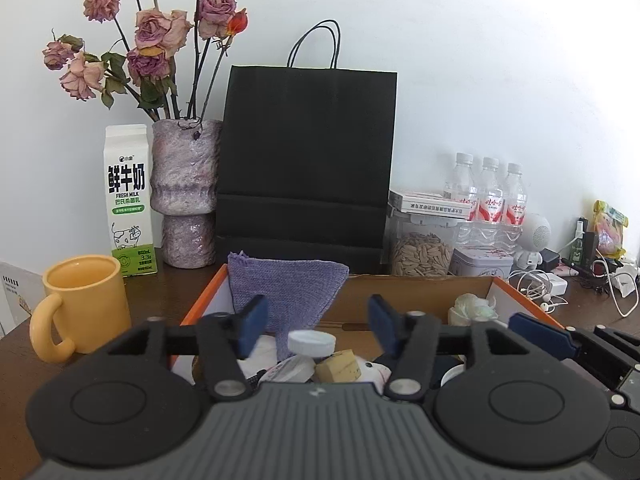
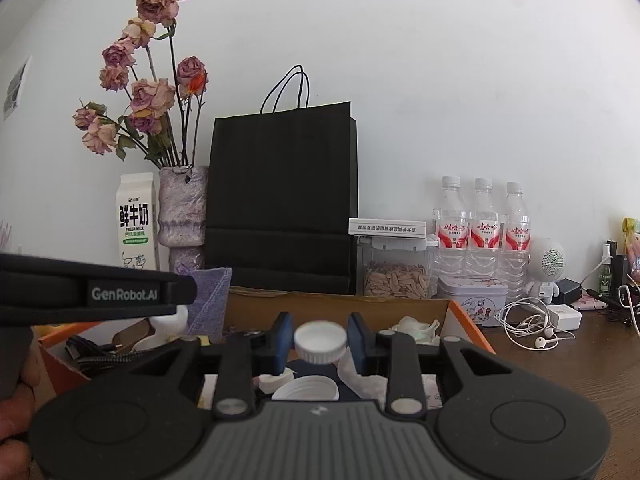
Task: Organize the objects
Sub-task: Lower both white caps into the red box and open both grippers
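Left wrist view: the left gripper [image 1: 316,324], jaws wide and empty, hovers over the orange-edged cardboard box [image 1: 420,292] on the brown counter [image 1: 176,288]. Right wrist view: the right gripper [image 2: 320,340] has jaws apart around a white ribbed plastic cap [image 2: 320,341], seemingly not clamped. Release should happen low, inside the box walls.

both wrist views look level, close over the box [image 1: 532,300], sharing the bag [image 2: 280,200].
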A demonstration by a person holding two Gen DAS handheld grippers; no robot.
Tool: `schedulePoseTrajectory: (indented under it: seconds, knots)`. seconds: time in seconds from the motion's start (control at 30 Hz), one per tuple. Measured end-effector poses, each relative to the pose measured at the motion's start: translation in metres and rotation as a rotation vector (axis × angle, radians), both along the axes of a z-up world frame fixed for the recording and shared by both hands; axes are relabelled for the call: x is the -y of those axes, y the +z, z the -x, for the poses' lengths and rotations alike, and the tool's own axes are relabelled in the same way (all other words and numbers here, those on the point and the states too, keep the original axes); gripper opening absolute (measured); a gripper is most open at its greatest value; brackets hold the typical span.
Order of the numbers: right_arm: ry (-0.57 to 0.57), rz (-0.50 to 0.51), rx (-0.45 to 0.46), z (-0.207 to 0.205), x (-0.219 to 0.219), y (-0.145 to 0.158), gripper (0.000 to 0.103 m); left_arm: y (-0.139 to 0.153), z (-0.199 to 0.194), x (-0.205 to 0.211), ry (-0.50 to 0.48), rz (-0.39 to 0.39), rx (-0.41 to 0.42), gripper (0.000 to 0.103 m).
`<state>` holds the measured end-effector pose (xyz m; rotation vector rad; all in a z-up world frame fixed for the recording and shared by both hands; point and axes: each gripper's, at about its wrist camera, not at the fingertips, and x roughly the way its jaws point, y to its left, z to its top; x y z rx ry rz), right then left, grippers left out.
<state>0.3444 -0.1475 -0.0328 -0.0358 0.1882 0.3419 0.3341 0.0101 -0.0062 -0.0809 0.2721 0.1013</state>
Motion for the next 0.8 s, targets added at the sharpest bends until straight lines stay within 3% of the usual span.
schedulePoseTrajectory:
  seconds: [0.03, 0.07, 0.2, 0.8]
  knots:
    - [-0.003, -0.002, -0.006, 0.0006, 0.0002, -0.0003, 0.072, 0.0004, 0.0011, -0.0008, 0.007, 0.003, 0.006, 0.096]
    - [-0.005, 0.0, -0.008, 0.0012, 0.0002, -0.0004, 0.088, 0.0005, 0.0029, -0.0008, 0.015, 0.002, 0.017, 0.103]
    - [-0.022, 0.01, 0.003, 0.0037, -0.0003, -0.0008, 0.098, -0.0015, 0.0024, 0.0001, 0.029, -0.007, 0.011, 0.103]
    - [-0.058, -0.029, -0.007, 0.005, 0.0069, 0.0013, 0.103, -0.0022, 0.0105, -0.0052, 0.053, 0.022, 0.035, 0.103]
